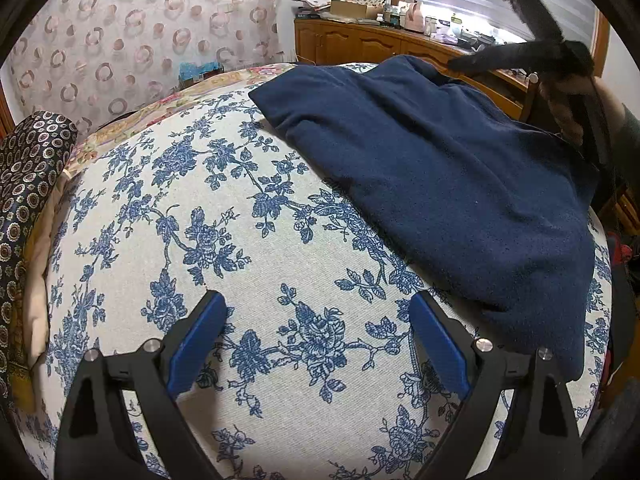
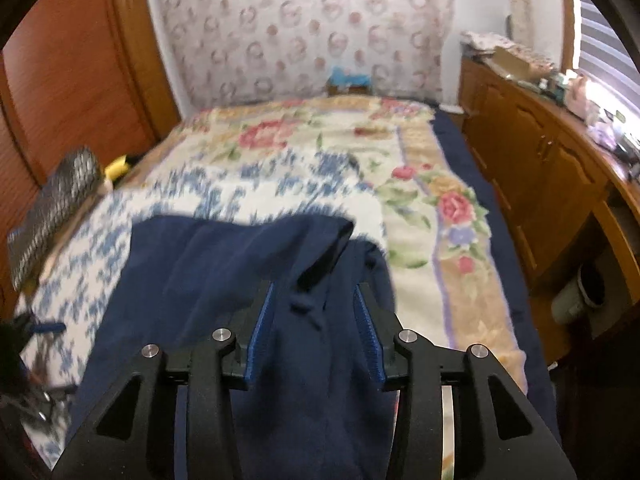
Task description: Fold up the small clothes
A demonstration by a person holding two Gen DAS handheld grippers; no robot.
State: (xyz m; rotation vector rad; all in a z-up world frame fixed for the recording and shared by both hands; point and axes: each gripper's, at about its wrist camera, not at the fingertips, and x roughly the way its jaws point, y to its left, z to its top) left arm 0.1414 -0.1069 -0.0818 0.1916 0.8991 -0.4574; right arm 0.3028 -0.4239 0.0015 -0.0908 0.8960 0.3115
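A dark navy fleece garment (image 1: 452, 168) lies on a white cloth with blue flowers (image 1: 200, 208), at the right of the left wrist view. My left gripper (image 1: 316, 320) is open and empty, low over the flowered cloth, left of the garment's near edge. My right gripper (image 2: 314, 312) has its jaws around a raised bunch of the same garment (image 2: 224, 280), holding it up off the bed. The right gripper also shows at the far corner of the garment in the left wrist view (image 1: 472, 62). The right wrist view is blurred.
A floral blanket (image 2: 440, 208) covers the bed beyond the flowered cloth. A wooden cabinet (image 2: 540, 168) with clutter on top runs along the right. A dark patterned roll (image 1: 28, 184) lies at the left edge. A curtain (image 1: 140, 32) hangs behind.
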